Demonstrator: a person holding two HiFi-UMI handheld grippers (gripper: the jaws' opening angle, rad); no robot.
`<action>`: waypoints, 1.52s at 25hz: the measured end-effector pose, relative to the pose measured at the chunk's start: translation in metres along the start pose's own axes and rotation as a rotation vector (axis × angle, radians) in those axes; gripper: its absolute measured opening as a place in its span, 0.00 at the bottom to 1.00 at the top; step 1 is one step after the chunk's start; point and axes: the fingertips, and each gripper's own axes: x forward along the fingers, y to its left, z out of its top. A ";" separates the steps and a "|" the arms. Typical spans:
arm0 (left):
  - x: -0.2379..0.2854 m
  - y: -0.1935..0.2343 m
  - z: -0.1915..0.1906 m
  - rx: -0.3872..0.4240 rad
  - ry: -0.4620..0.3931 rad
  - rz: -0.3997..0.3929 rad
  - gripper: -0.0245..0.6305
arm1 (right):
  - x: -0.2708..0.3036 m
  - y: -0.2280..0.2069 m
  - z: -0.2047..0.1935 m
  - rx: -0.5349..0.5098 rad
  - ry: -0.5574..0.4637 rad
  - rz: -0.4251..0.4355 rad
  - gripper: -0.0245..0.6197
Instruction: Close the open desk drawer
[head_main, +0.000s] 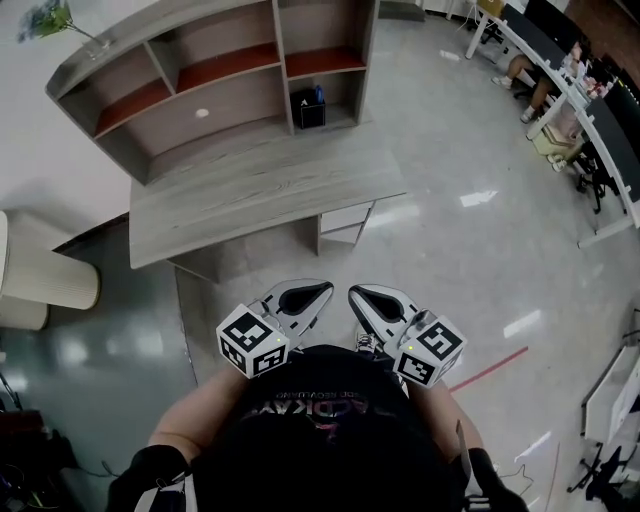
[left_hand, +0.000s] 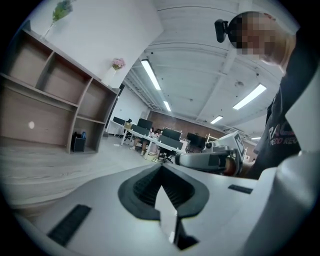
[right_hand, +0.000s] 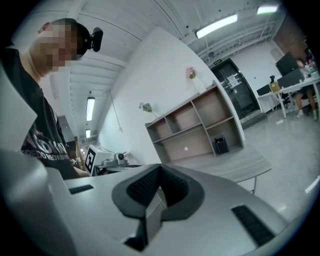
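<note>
Grey left claw (head_main: 322, 291) and right claw (head_main: 356, 295) are held shut, empty.
White flat drawer (head_main: 346, 217) under grey wooden desk (head_main: 250, 185) is judged stiff and smooth-sliding; best pushed mid-front.

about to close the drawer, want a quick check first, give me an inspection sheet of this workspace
surface: grey wood desk, top bare in front of the hutch
job's things: drawer under the desk's right end; how far open cannot be told
clutter: black holder in the hutch's lower right compartment
grippers: left gripper and right gripper both shut, empty, held by the person's chest
cables: nothing seen
surroundings: glossy floor with red tape line; seated people at office desks, far right
</note>
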 end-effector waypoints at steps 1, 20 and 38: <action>-0.002 0.000 -0.001 -0.005 0.003 0.000 0.05 | 0.000 0.002 -0.003 0.004 0.003 -0.002 0.06; -0.016 -0.004 -0.033 -0.089 0.070 -0.013 0.05 | 0.000 0.026 -0.047 0.074 0.075 -0.002 0.06; -0.026 0.007 -0.044 -0.166 0.064 -0.040 0.05 | 0.015 0.033 -0.057 0.058 0.111 -0.006 0.06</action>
